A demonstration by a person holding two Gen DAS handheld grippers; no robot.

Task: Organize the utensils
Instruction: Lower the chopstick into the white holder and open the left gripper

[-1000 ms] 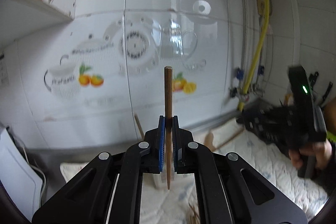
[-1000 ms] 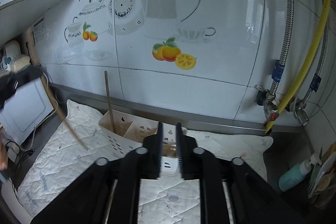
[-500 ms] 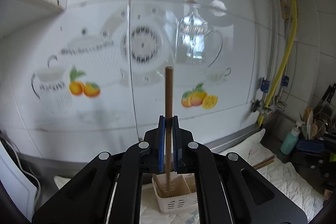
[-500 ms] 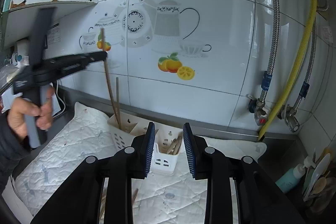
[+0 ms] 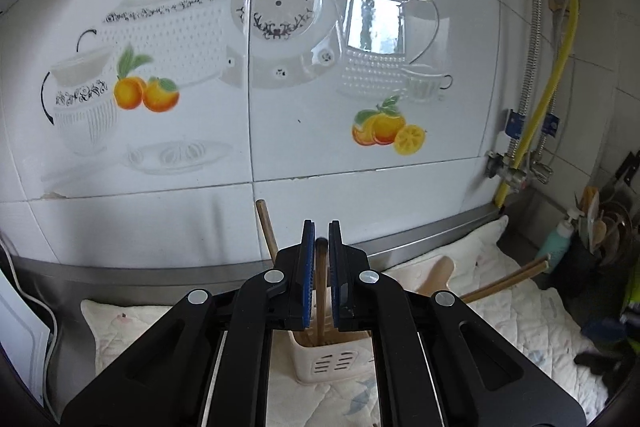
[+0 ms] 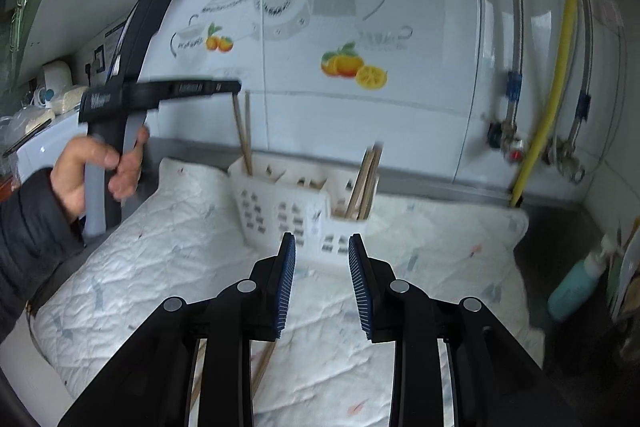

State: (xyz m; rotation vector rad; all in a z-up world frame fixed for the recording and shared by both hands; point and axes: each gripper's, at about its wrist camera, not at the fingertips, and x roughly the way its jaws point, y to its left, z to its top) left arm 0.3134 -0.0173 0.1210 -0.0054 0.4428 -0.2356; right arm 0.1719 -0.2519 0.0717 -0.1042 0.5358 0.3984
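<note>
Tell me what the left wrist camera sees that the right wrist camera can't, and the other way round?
Only the left wrist view shows the thin brown wooden chopstick between the left hand-held gripper pads, above the white slotted plastic utensil basket, and a pale wooden spoon lying behind.

Only the right wrist view shows the person's bare hand, the open right hand-held gripper, and loose chopsticks on the mat.

Both show the basket, white quilted mat, yellow hose, teal bottle, and orange-fruit tile picture.
</note>
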